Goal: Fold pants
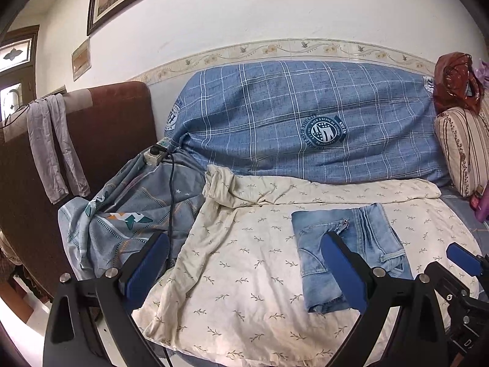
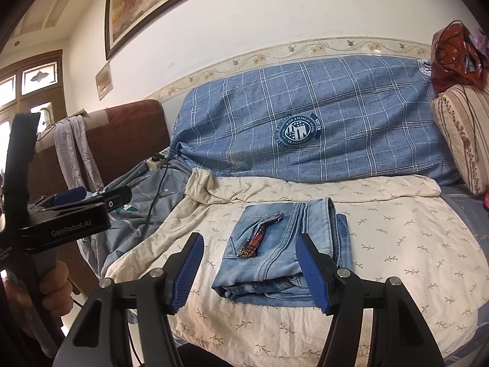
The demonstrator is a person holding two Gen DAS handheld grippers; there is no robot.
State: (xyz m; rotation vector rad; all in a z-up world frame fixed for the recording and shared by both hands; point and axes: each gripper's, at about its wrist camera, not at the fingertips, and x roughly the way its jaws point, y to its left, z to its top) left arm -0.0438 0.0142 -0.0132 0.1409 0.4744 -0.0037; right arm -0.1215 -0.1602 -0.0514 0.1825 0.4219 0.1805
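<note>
- My right gripper [image 2: 249, 272] has its jaws standing apart with nothing between the pads; the blue pads frame the near edge of the jeans [image 2: 284, 244] but I see no contact with the cloth
- My left gripper [image 1: 247, 269] is also wide and holds nothing; its right pad stands in front of the jeans in the left wrist view, and I judge it is above the cloth, not on it
- The jeans lie as a compact folded packet on the cream sheet [image 2: 397, 238], about in the middle of the bed, with the zipper flap on top and the thick layers stacked at the right side
- I judge the folding is nearly finished (perhaps only a last tidy is left), so the good way now is gentle: press or smooth the top layer, do not pull it
- If I want to square the packet, I should pinch all layers together at the near edge, because catching only the top layer would open the fold
- The cream sheet is loose and wrinkled, so a deep pinch may take it too; I should keep the pads shallow
- The power strip [image 1: 156, 153] and its cable [image 1: 171, 189] stay well apart at the left, no trouble for this step
</note>
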